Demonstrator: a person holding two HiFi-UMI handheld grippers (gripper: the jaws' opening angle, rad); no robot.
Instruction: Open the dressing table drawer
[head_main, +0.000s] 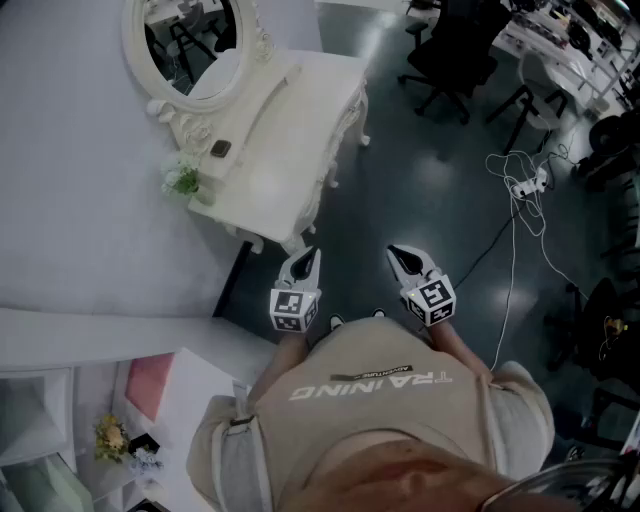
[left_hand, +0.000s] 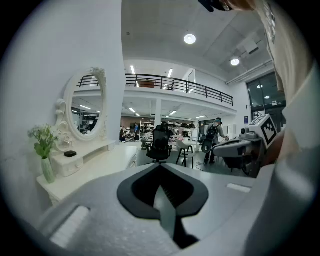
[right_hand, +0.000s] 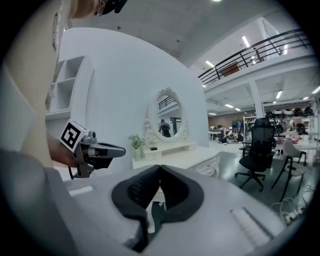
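Left gripper (head_main: 308, 258) and right gripper (head_main: 398, 257) have their fingers pressed together, empty (part one pair first); approach the drawer (right_hand: 207, 164) squarely.

Smooth painted dressing table (head_main: 300, 110), glossy floor (head_main: 430, 185)

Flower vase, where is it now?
In the head view's upper left, the flower vase stands on the dressing table's near end, beside a small dark box.
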